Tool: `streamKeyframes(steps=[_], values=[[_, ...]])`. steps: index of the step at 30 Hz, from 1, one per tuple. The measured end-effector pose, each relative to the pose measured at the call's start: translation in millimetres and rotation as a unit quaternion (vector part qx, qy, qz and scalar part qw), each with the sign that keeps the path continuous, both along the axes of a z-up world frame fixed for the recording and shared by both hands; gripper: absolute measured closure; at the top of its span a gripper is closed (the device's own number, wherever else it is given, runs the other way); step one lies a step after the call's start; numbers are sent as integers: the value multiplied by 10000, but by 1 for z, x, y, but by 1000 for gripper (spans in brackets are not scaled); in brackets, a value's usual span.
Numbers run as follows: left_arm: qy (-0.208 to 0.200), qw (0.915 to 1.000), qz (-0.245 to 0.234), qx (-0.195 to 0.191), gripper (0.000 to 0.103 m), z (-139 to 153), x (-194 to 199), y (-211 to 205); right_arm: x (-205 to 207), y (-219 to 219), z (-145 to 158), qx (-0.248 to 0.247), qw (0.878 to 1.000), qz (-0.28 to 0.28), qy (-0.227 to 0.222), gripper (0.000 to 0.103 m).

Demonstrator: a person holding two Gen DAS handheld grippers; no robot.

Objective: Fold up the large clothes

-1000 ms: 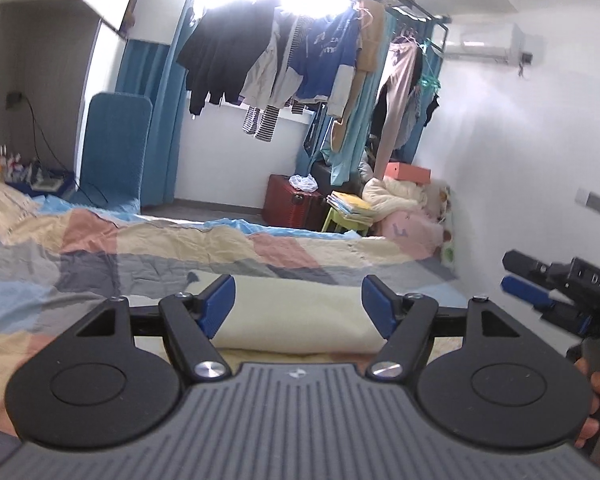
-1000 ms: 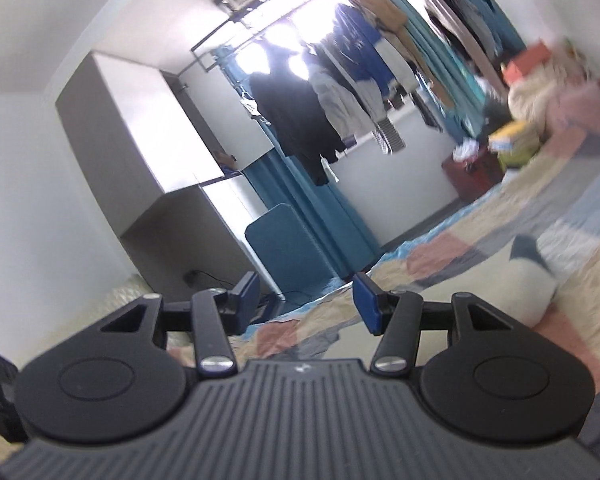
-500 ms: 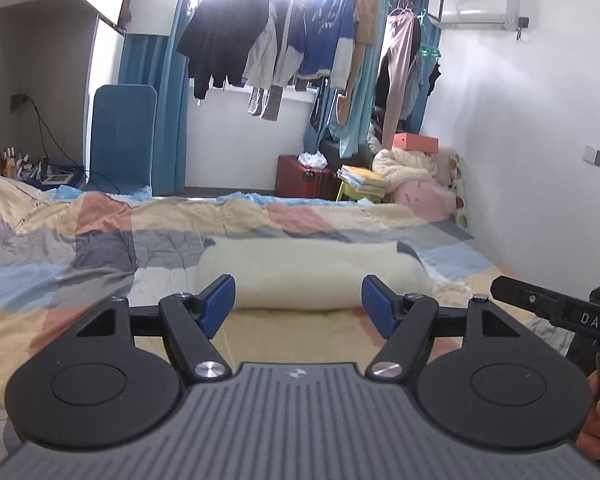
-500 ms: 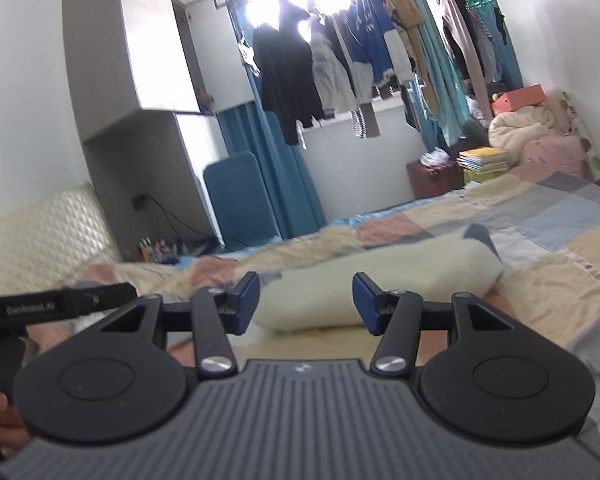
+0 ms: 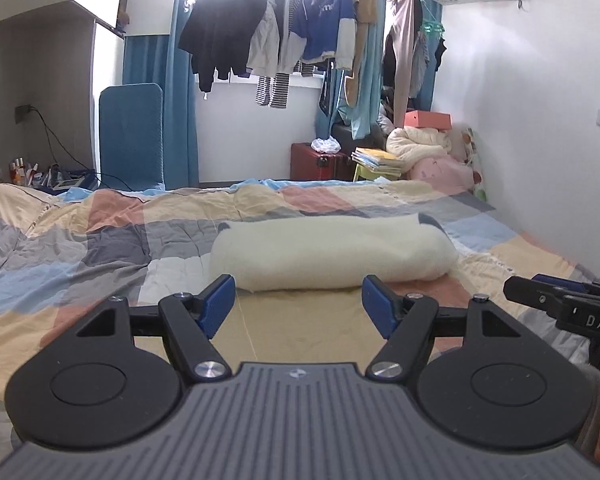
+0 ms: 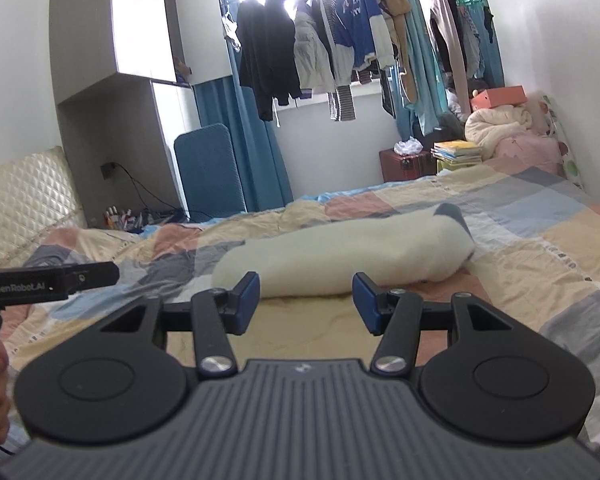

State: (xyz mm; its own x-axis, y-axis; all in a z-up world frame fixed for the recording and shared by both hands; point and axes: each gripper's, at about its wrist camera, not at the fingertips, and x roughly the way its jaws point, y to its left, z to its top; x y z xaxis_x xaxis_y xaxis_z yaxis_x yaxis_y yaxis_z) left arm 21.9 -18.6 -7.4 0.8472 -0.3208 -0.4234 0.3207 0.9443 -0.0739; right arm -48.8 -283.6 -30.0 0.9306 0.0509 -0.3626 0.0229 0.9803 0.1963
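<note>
The left gripper [image 5: 297,307] and the right gripper [image 6: 306,303] both hover with blue fingers [image 5: 219,305] spread wide, nothing between them. Just ahead, one cream fleece garment [image 5: 332,254] lies rolled lengthwise on the patchwork bed [image 5: 99,248], apart from both grippers. Beyond the bed stands one red suitcase [image 5: 320,162].

Cream folded garment [image 5: 332,256] on a peach, grey and blue checked quilt [image 5: 99,240].
</note>
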Motion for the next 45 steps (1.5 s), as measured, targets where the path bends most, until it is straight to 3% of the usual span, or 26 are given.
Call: streamKeyframes(steps=[12,17,19,26,27,28,30,45], values=[[108,9999,24,123,23,-17,12,-1,4,2,-11,-90,9998,-145,113,48],[168,9999,24,14,11,-19,14,3,5,2,-11,-125,9996,-254,97,48],[180,9998,7,27,4,-20,13,3,3,2,-10,-158,9995,-260,55,40],[133,9997,-4,204,0,-19,10,-3,0,2,-9,-211,9992,-352,-18,40],[120,9996,3,243,0,-19,9,-4,0,1,-9,-203,9991,-362,-14,32],[105,9995,50,286,0,-18,9,-5,1,0,-9,-181,9991,-386,-22,14],[85,9993,103,336,0,-17,8,-6,0,-3,-8,-102,9990,-420,-85,0],[255,9986,276,377,0,-19,8,0,1,-3,-15,-212,9981,-583,-18,0]])
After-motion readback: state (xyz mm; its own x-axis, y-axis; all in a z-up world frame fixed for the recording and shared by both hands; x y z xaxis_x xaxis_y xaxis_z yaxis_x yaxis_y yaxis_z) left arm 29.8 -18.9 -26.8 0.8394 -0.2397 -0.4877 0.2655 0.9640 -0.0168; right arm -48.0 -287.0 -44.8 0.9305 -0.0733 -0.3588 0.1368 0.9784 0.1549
